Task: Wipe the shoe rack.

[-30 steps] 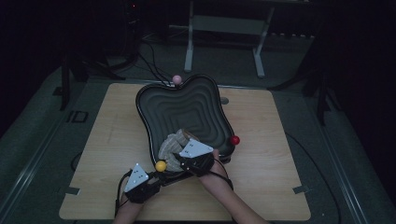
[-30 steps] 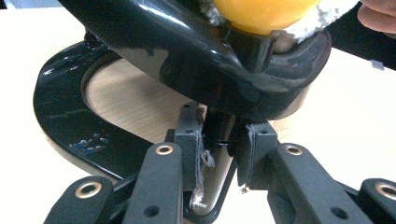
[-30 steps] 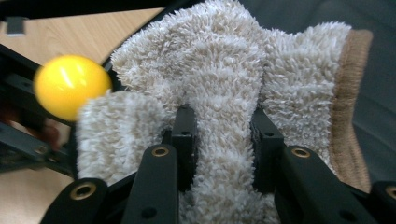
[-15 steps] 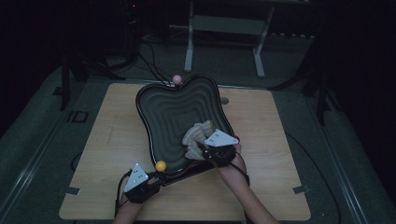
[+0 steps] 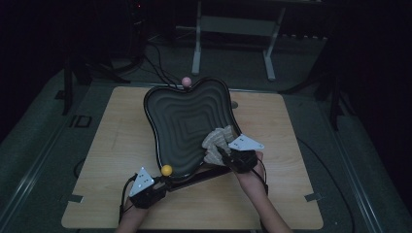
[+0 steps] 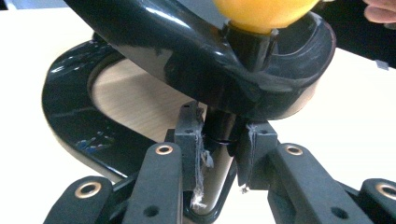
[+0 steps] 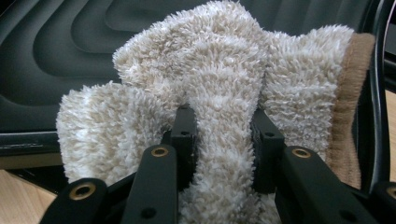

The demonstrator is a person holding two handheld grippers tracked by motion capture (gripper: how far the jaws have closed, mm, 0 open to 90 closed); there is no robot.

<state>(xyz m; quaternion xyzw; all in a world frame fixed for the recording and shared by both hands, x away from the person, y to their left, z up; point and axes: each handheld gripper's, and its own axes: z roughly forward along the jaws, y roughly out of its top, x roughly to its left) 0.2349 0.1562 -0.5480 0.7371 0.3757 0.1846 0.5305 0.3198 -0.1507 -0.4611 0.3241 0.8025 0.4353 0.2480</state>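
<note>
Jaws of right tool (image 7: 219, 135) clenched on a fluffy beige cloth (image 7: 224, 88), pressed against the near right inner wall of the black ridged tray (image 5: 187, 121). Left tool (image 6: 219, 154) grips a black post (image 6: 224, 133) under the tray's near rim, beneath a yellow ball (image 5: 166, 170). Pink ball (image 5: 186, 81) sits at far rim. Tray stands tilted on wooden desk (image 5: 116, 141).

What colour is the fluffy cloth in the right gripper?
Cream fluffy cloth with a tan hem; clearest in the right gripper view.

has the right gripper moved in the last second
Yes. The right gripper, shut on the cloth, has slid rightward along the tray, away from the yellow ball.
</note>
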